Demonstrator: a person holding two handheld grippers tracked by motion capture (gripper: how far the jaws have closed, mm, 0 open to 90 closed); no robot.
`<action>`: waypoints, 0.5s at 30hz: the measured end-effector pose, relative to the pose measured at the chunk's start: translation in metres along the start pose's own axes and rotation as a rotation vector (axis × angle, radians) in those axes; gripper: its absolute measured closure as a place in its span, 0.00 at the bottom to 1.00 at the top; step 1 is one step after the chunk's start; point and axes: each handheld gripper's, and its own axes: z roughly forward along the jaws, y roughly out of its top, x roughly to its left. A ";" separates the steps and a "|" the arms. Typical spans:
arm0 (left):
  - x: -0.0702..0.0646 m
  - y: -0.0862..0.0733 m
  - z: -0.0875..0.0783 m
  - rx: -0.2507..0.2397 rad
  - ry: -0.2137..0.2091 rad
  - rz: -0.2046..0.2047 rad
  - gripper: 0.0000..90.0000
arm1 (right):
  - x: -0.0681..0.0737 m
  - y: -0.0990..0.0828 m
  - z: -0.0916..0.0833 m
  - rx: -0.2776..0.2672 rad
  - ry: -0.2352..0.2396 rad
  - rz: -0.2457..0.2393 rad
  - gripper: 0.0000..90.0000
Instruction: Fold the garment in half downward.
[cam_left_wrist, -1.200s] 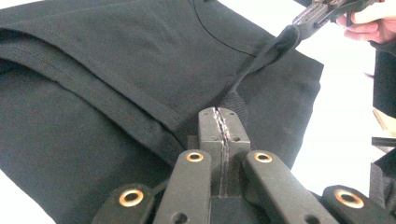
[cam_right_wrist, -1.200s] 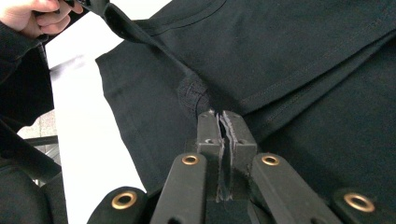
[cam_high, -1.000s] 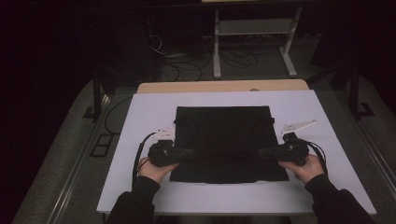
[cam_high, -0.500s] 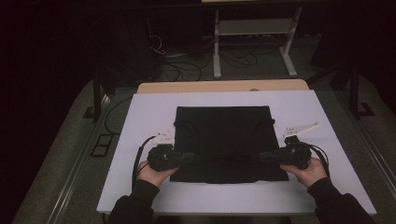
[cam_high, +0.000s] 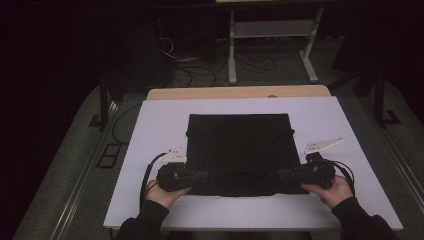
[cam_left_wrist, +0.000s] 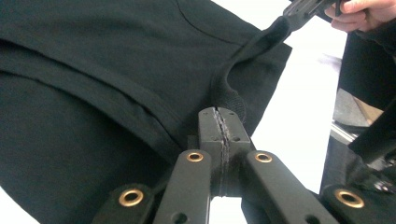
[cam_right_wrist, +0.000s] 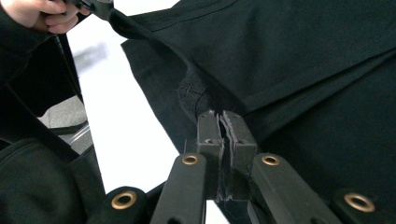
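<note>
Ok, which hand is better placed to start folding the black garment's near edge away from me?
Neither alone, probably. The left tool and right tool are each shut on a near corner of the black garment, placed symmetrically, so lifting both together looks best.

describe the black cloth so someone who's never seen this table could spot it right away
Find the white table in the dark room. Spread flat across its middle lies the black cloth, a roughly square garment with stitched seams. It is the one dark patch on the white top, and the left gripper and right gripper each pinch a near corner.
</note>
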 end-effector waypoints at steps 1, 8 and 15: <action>0.000 -0.001 0.001 0.005 0.001 -0.009 0.99 | 0.001 -0.001 0.000 0.004 0.000 -0.002 0.95; -0.005 -0.003 0.001 0.014 -0.006 -0.002 0.99 | 0.005 -0.005 0.001 0.018 0.001 0.003 0.95; -0.009 -0.006 0.003 0.037 -0.011 0.007 0.99 | 0.009 -0.008 0.000 0.024 -0.001 0.002 0.95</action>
